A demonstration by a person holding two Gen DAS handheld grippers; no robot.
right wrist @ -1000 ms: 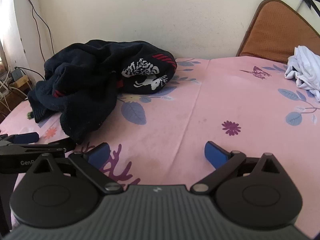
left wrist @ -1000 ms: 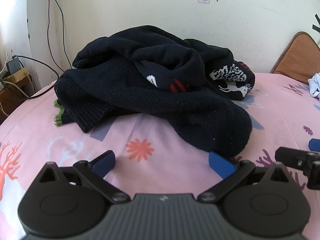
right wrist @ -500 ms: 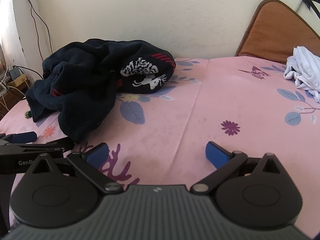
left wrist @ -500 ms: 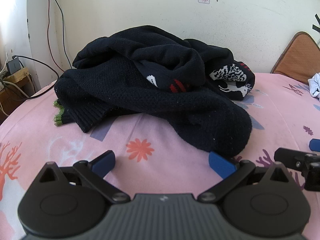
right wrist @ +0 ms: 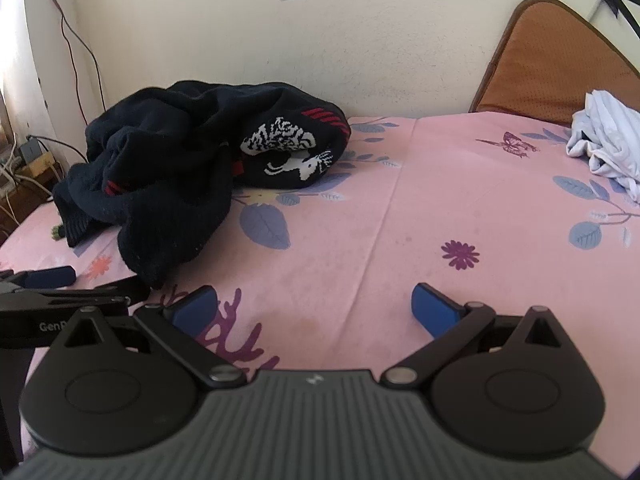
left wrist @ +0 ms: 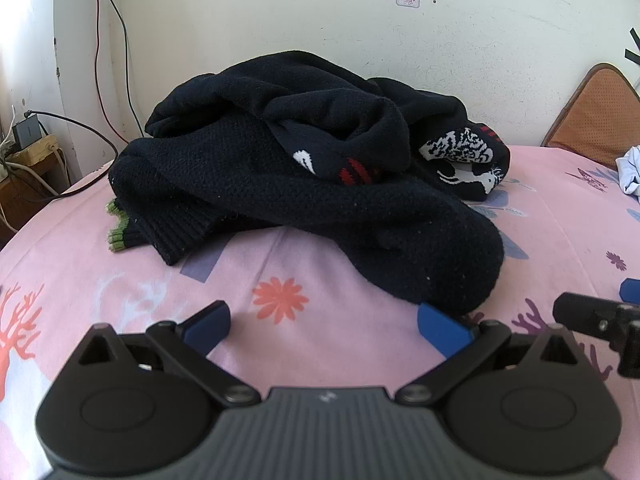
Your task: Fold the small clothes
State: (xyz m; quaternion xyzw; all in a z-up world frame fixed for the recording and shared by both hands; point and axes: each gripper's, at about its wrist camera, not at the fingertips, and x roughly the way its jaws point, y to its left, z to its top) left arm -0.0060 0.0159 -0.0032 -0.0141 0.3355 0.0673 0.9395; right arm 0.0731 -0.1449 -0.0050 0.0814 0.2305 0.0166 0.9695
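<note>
Pink floral bed sheet (right wrist: pixel 400 208) under crumpled dark sweater (left wrist: pixel 304 184), white garment (right wrist: pixel 608 140).

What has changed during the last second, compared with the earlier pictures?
Very little. The right gripper has drifted slightly, so the black sweater sits a little further right in its view. Nothing was taken hold of or let go. The left gripper is where it was; both pairs of jaws stay open and empty, and the sweater and white garment lie unmoved.

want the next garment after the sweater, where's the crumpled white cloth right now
The crumpled white cloth lies at the far right of the pink floral bedsheet in the right wrist view, just before the brown cushion, well apart from the dark knitted sweater.
</note>
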